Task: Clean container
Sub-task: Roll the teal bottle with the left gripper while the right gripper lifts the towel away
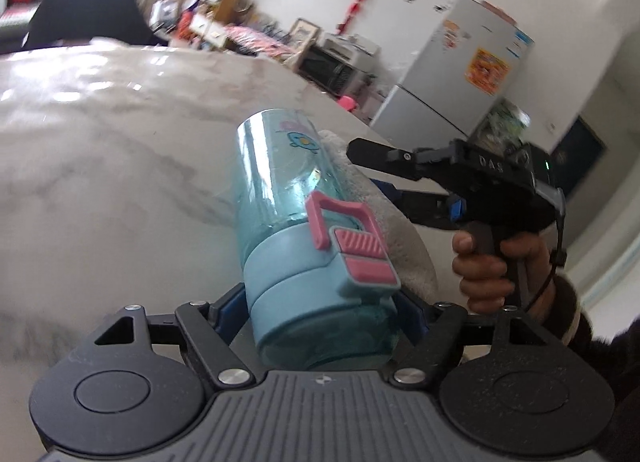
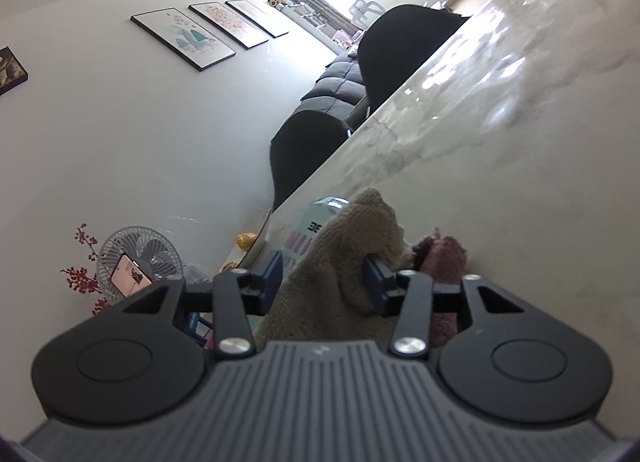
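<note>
Teal see-through bottle (image 1: 288,198) w/ a pale-blue cap and pink latch sits clamped at the cap end in your left gripper (image 1: 320,318), blue pads tight on both sides, body sticking out over the marble table (image 1: 100,150). Left cam gives you the whole bottle, incl. a small blue cartoon print near the far end. Same cam shows your right gripper (image 1: 384,178) from the side, your hand (image 1: 500,262) on the grip, and a beige cloth (image 1: 384,230) pressed along the bottle's right flank. Raised letters on that gripper's body look like "DAS", not sure. White fridge (image 1: 452,78) behind carries stickers, text too blurred.

Right cam: bottle nearly all hidden, only a sliver of teal past the cloth (image 2: 340,258). Your right gripper (image 2: 324,278) has its pads closed on the bunched cloth, narrow-ish gap. A pink cloth (image 2: 440,254) lies just beside it on the table (image 2: 520,142). Only this cam shows the three framed pics (image 2: 208,30), the small fan (image 2: 140,258) and a box w/ dark characters peeking over the cloth, unreadable.
</note>
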`<state>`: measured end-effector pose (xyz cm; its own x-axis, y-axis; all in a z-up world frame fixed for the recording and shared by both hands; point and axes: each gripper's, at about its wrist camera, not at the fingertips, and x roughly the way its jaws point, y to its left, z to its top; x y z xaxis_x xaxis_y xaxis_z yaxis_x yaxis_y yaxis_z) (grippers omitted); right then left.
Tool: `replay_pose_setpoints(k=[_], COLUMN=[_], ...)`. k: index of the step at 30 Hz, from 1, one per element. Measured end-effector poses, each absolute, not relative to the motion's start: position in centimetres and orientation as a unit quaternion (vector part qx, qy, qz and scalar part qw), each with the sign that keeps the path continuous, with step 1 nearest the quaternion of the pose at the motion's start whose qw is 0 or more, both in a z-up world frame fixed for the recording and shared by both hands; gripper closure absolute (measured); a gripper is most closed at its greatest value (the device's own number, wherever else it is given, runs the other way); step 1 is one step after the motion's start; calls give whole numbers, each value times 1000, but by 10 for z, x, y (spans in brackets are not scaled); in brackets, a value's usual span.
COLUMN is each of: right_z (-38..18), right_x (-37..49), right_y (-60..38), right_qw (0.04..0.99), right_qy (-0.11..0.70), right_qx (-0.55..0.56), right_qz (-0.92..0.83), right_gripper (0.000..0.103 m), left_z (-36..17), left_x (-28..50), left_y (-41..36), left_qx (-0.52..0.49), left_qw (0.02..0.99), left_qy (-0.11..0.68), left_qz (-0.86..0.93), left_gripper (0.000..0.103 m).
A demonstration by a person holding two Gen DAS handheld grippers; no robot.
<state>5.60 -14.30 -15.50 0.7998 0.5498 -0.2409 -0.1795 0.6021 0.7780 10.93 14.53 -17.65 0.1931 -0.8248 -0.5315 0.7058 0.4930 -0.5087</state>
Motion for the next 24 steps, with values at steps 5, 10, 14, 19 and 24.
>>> replay_pose_setpoints(k=[5,10,14,19,24], right_z=[-157,-160,-153,-140,-123], right_x=[57,56,56,49,47], right_y=[-142,-144,-143,-143,-133], right_qw=[868,867,872,888,906], right_qy=[237,239,232,209,190], right_qx=[382,383,378,354,310], right_qz=[211,212,209,206,217], right_gripper=[76,82,82,83,83], left_z=[-190,-192,-177,-140,-127], left_x=[114,108,98,82,64], left_y=[161,160,149,126,111], left_qx=[-202,-234,-165,53,206], left_qw=[749,750,781,818,804], left_qy=[423,422,403,352,299], left_qz=[-469,-452,-448,-451,-471], left_gripper=[28,30,30,30,30])
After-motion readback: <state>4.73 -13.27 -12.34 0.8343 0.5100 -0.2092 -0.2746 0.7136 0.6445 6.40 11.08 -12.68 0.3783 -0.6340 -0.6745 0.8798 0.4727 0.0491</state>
